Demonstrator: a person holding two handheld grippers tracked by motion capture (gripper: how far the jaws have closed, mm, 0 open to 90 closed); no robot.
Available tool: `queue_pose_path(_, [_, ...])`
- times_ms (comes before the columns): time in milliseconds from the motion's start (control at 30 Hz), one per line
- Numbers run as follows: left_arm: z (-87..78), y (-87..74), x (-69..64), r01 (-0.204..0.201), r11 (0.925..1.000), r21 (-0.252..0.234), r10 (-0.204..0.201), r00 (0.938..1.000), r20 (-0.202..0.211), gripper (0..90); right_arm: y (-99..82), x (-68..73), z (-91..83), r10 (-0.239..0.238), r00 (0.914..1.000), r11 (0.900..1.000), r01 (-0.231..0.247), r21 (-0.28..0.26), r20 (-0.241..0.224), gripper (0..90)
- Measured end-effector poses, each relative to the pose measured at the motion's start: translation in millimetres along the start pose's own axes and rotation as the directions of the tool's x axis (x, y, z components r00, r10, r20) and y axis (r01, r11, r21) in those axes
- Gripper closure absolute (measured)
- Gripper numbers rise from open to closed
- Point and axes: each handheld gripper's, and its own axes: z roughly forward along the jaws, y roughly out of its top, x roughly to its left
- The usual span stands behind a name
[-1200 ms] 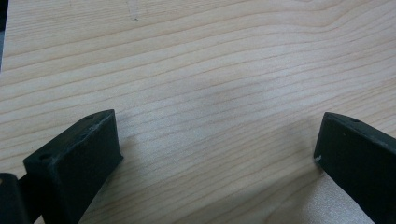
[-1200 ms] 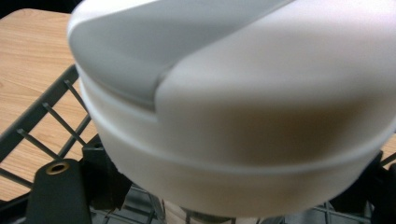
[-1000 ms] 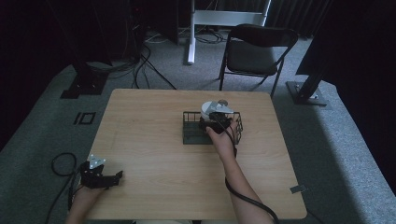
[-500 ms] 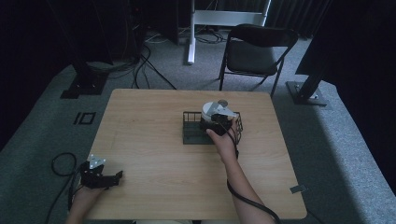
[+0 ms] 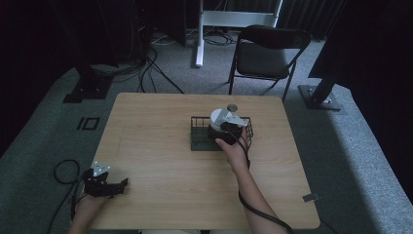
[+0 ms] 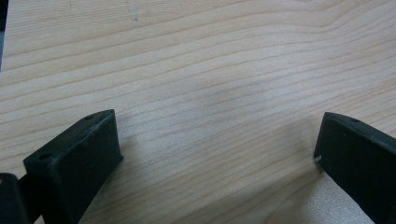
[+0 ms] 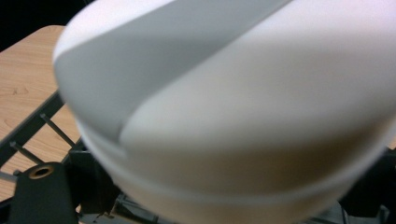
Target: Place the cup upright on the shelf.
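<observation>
Right gripper (image 5: 225, 127), held in the person's right hand (image 5: 233, 148), sits over a black wire basket (image 5: 199, 132) on the light wooden table (image 5: 160, 146); whether its jaws are open or closed cannot be told, since a round white bowl-like object (image 7: 233, 107) looms blurred directly in front of its camera. Seen from above, that white object (image 5: 217, 117) lies just ahead of the right gripper, within the basket's far side, and the basket's black wires (image 7: 28, 126) run below and to the side of it in the right gripper view. Just beyond the basket rests a small round dark item (image 5: 232, 107), too small to identify. Left gripper (image 5: 119, 185), well apart at the table's near left corner, lies low on the bare wood with its jaws spread wide and nothing between them.
</observation>
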Motion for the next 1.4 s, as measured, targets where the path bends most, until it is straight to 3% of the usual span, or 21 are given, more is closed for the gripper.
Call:
queue_pose_path(733, [0.0,0.0,0.0,0.000,1.0000,0.000,0.000,1.0000,0.000,0.6,-10.0,-5.1,-14.3,-0.048,0.9983,0.9938,0.044,-0.101,-0.033,12.0])
queue_pose_path(1400, [0.0,0.0,0.0,0.000,1.0000,0.000,0.000,1.0000,0.000,0.6,-20.5,-10.4,-38.5,-0.068,0.9947,0.9882,0.056,-0.142,-0.077,12.0])
